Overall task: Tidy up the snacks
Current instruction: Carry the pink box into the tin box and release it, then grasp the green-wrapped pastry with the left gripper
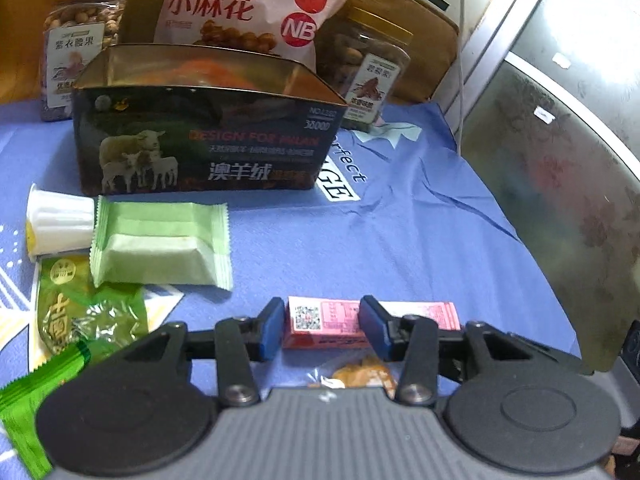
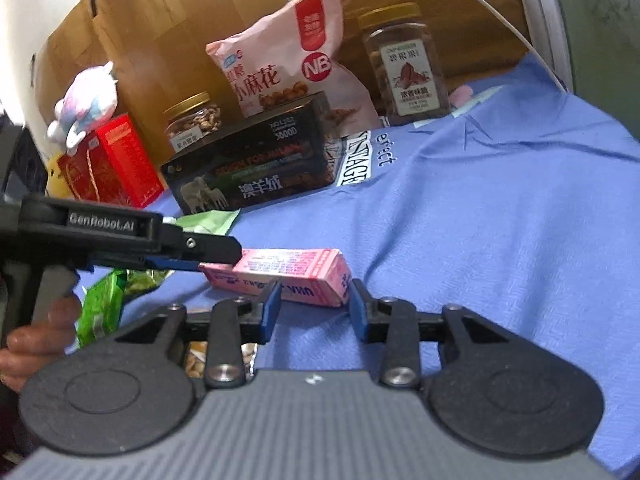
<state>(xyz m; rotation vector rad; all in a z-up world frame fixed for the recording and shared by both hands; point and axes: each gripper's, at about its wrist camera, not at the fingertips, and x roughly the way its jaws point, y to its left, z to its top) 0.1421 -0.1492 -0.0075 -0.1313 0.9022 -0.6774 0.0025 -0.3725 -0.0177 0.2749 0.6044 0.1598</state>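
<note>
A pink snack box [image 1: 324, 322] lies on the blue cloth [image 1: 400, 240]. My left gripper [image 1: 320, 330] is open, with its blue fingers on either side of the box's left half. In the right wrist view the same pink box [image 2: 288, 276] lies just ahead of my right gripper [image 2: 314, 310], which is open with the box's right end between its fingers. The left gripper [image 2: 208, 254] reaches in from the left onto the box's other end. A dark open tin [image 1: 208, 136] with sheep printed on it stands behind.
A pale green packet [image 1: 160, 244], a white jelly cup [image 1: 56, 226] and green wrappers [image 1: 80, 320] lie at the left. A pink bag [image 1: 248, 4] and two nut jars [image 1: 368, 68] stand behind the tin. A red box [image 2: 112, 164] and plush toy [image 2: 86, 104] sit far left.
</note>
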